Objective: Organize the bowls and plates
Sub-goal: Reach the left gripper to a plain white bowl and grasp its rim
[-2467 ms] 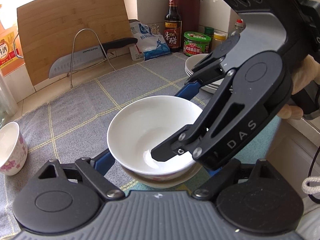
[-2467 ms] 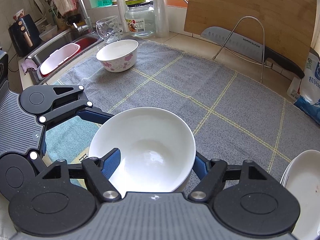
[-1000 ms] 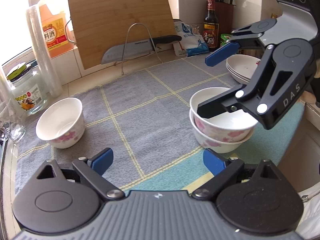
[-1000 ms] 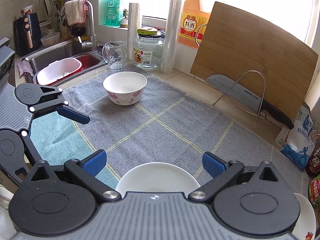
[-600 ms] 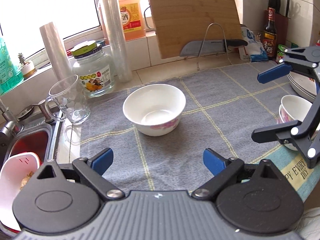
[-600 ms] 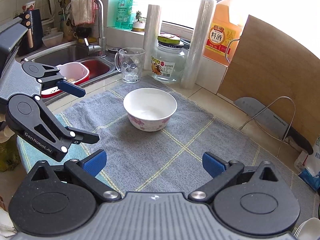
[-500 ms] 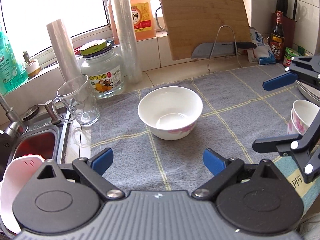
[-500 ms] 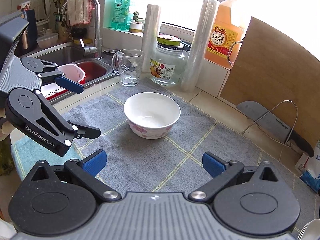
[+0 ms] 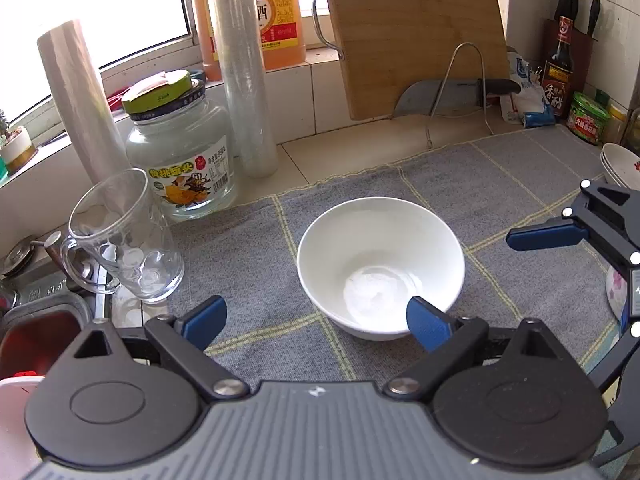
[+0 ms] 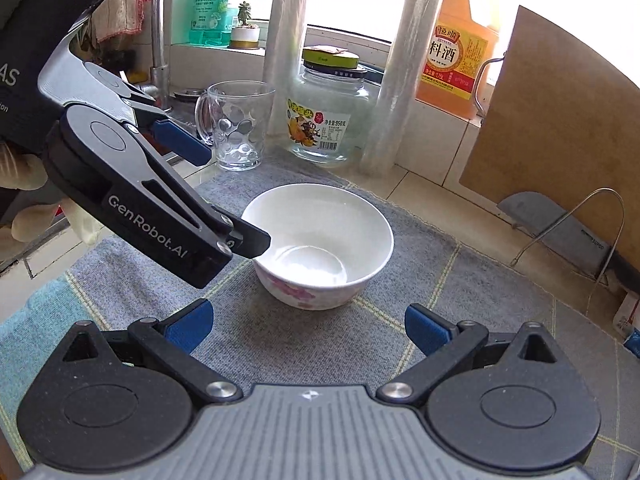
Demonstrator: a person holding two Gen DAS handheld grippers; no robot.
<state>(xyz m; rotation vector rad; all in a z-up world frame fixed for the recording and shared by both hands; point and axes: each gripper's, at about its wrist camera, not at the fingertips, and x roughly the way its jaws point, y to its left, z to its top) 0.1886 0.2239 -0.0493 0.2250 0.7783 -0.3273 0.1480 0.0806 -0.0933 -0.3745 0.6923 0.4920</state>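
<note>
A white bowl [image 9: 380,268] with pink flowers on its side [image 10: 320,248] stands alone on the grey checked mat [image 9: 248,248]. My left gripper [image 9: 316,322] is open. One of its fingers [image 10: 248,240] reaches over the bowl's rim, and the other finger [image 10: 180,142] hangs outside the bowl on the glass mug's side. I cannot tell whether it touches the bowl. My right gripper [image 10: 308,330] is open and empty, a short way back from the bowl. Two stacked flowered bowls [image 9: 616,292] show at the right edge of the left wrist view.
Behind the bowl stand a glass mug [image 9: 124,240], a glass jar [image 9: 180,152], two film rolls [image 9: 244,64] and an orange bottle [image 10: 452,40]. A cutting board [image 9: 416,36] and a knife [image 9: 448,96] lean at the back. Stacked plates [image 9: 620,164] sit far right, a sink [image 9: 36,328] left.
Both grippers let go of the stacked bowls and swung left across the mat to the single bowl. It now sits close, with the left gripper's finger over its rim.
</note>
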